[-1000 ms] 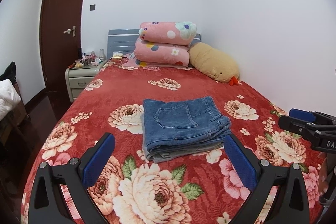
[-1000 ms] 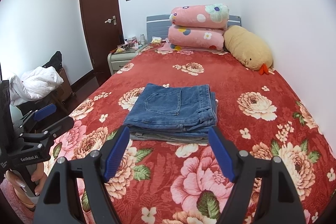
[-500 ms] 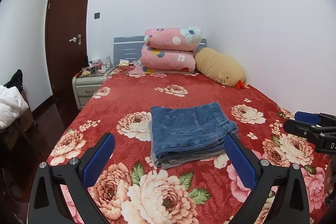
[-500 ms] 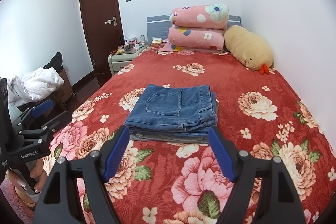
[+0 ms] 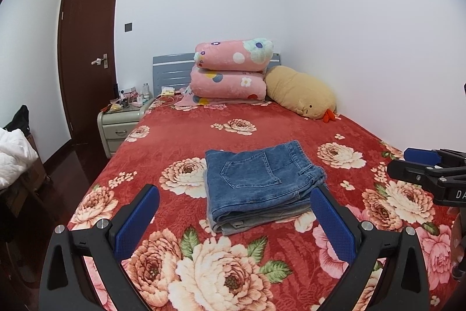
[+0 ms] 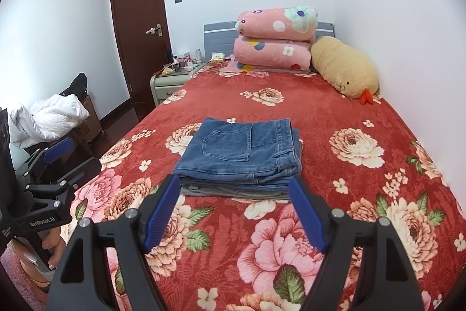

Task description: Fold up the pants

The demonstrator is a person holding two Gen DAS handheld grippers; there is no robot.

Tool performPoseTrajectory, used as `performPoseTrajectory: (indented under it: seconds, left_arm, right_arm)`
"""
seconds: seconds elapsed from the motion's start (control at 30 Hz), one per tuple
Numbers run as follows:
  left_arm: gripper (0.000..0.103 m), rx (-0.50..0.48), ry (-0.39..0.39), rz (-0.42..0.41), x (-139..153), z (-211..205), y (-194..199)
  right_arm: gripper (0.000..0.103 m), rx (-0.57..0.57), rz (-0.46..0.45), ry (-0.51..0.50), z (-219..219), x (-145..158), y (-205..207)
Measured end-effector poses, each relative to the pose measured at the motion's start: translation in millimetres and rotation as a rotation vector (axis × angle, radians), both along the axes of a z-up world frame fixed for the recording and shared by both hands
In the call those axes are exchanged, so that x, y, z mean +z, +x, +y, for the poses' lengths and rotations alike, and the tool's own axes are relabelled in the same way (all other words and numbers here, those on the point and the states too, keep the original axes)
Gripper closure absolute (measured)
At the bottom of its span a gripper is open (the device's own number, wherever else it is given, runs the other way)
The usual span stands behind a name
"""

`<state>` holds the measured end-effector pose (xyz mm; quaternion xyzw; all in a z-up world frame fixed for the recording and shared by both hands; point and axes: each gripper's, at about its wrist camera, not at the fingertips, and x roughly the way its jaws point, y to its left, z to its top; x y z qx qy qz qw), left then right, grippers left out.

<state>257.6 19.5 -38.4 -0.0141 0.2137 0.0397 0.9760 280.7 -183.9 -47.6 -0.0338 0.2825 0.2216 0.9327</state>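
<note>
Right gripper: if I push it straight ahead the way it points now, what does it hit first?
Most likely the near edge of the folded jeans, centred between the open right gripper fingers. Pointing downward, it might touch the red bedspread just before them; depth is unclear.

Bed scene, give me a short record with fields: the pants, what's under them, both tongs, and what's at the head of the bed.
pants: blue jeans, folded flat, back pocket up
under them: folded grey garment
surface: red floral bedspread
left tongs: open, empty, short of the stack
right tongs: open, empty, short of the stack
head of bed: two pink rolled quilts, stacked; tan plush chick beside them
</note>
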Motion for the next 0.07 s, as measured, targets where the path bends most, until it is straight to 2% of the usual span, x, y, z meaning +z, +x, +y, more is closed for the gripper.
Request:
performPoseTrajectory:
  seconds: [0.07]
  left_arm:
    - [0.000, -0.015, 0.000, 0.001, 0.9, -0.4, -0.1]
  right_arm:
    - [0.022, 0.000, -0.001, 0.000, -0.1, 0.1, -0.1]
